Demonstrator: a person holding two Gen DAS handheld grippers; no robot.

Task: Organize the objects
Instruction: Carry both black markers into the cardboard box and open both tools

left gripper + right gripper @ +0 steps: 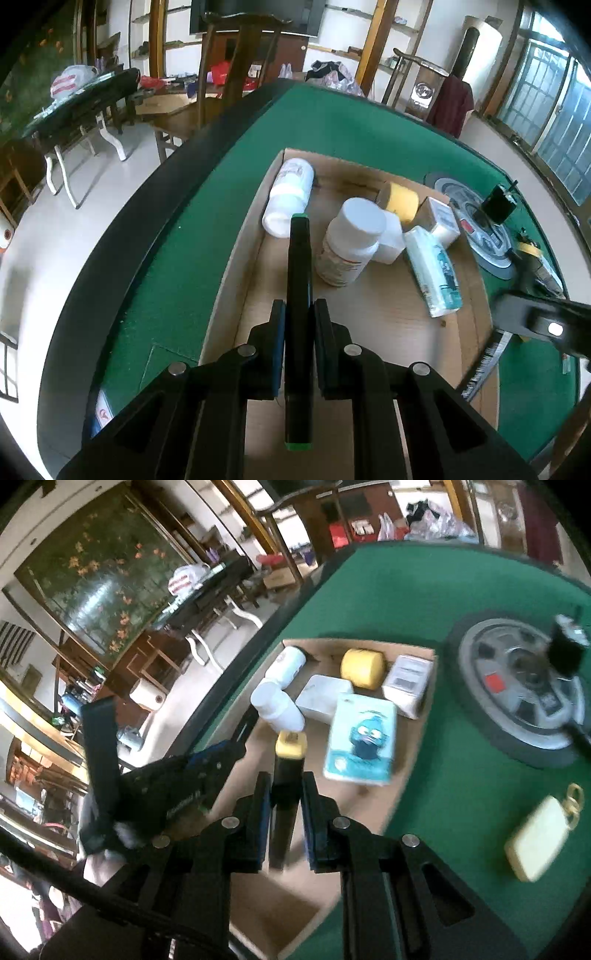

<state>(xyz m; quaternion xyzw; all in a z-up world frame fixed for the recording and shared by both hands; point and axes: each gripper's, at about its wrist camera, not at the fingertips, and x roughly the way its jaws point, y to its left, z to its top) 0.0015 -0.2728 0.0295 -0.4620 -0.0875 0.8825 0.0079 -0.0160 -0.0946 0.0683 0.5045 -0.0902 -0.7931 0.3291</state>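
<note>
My left gripper (299,310) is shut on a black marker with green ends (298,280), held lengthwise over the left part of a shallow cardboard box (388,314). In the box lie a white bottle on its side (290,195), an upright white-capped bottle (351,240), a yellow roll (400,199), a small white carton (439,218) and a blue tissue pack (434,273). My right gripper (284,779) is shut on a black marker with a yellow cap (290,749), above the box's (413,753) near side, close to the tissue pack (360,742). The left gripper (166,786) shows at the left.
The box rests on a green felt table (184,277) with a dark rim. To its right lie a round grey disc (517,686) with a black device (565,646) on it, and a pale yellow key fob (535,842). Chairs and tables stand beyond.
</note>
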